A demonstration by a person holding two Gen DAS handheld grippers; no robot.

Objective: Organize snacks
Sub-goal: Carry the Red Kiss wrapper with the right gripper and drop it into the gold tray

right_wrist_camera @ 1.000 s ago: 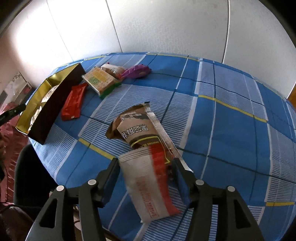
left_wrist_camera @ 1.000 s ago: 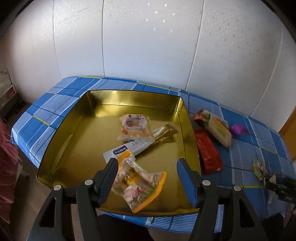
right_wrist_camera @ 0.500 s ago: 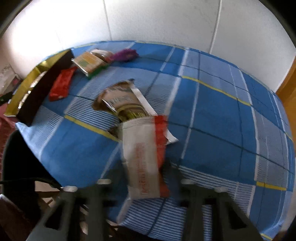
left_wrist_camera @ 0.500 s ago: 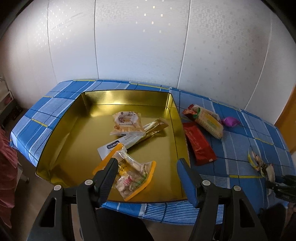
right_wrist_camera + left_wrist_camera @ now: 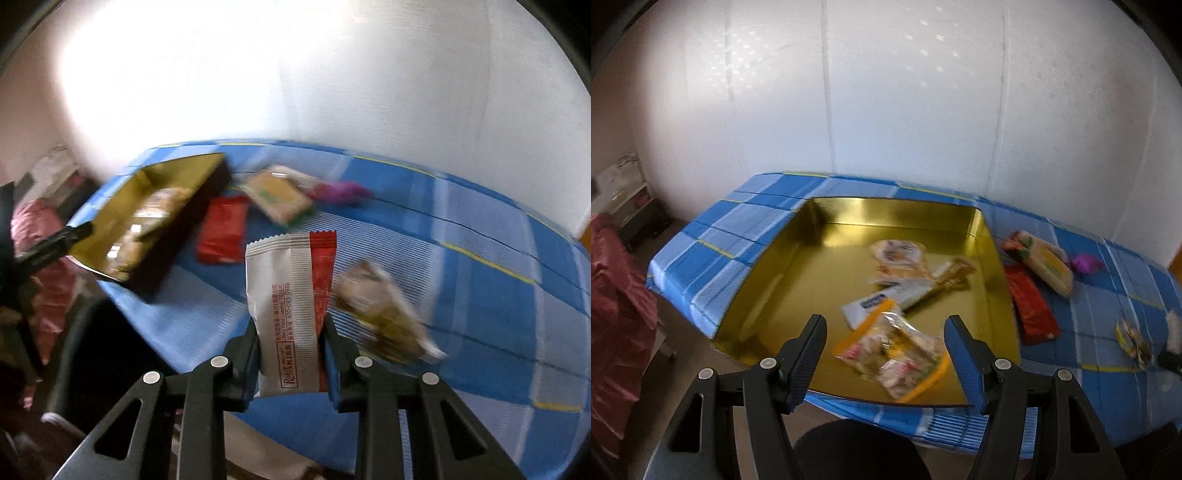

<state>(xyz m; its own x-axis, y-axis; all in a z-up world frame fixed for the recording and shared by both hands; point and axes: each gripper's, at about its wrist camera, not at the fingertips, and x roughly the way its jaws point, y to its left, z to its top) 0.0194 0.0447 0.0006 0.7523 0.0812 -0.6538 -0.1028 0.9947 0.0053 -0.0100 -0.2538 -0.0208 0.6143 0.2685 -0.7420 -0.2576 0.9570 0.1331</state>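
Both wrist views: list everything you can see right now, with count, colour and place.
tray: 1, gold inside, dark outside, on the table's left part.
snacks in tray: 4; clear-and-orange bag nearest, white stick, gold stick, pale round-print pack behind.
red pack: 1, flat on the cloth just right of the tray.
green-yellow pack: 1, behind the red pack.
purple candy: 1, right of the green-yellow pack.
brown pack: 1, on the cloth, blurred.
white-and-red pack: 1, lifted off the table.
tablecloth: 1, blue check.
wall: white panels.
left gripper: open, above the tray's near edge.
right gripper: shut on the white-and-red pack.
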